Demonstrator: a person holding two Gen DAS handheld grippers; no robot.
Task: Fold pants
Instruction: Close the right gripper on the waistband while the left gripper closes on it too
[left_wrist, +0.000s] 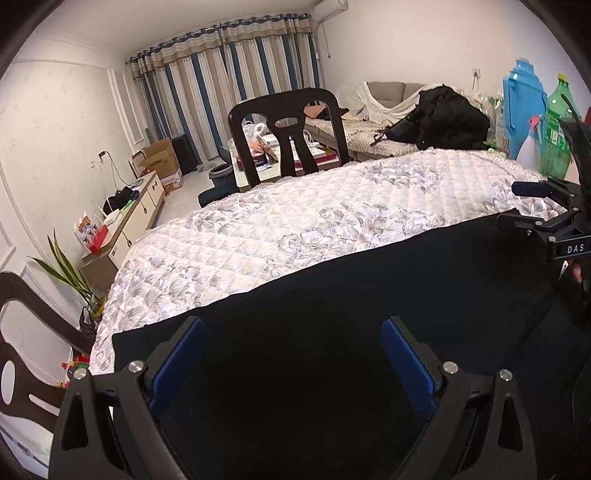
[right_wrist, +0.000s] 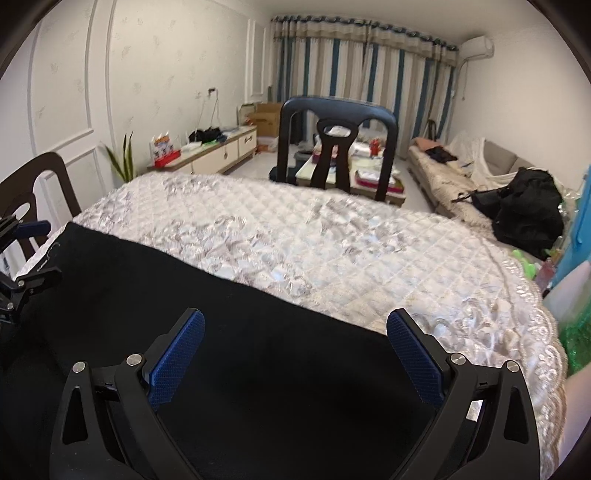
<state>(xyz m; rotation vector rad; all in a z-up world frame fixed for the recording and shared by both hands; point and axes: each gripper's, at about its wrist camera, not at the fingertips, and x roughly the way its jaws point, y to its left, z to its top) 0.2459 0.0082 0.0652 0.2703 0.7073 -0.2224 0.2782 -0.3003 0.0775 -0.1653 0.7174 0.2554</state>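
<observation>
Left wrist view caught the left tongs (left_wrist: 293, 328) spread wide, gripping nothing, poised over the black pants (left_wrist: 332, 314) — the garment lay flat along the near edge of the quilted white surface (left_wrist: 295, 206). From the right wrist view, the right tongs (right_wrist: 295, 321) likewise stood released above the same dark cloth. A dark chair (right_wrist: 338, 147) stood at the far side — a striped curtain (right_wrist: 362, 70) hung beyond.
</observation>
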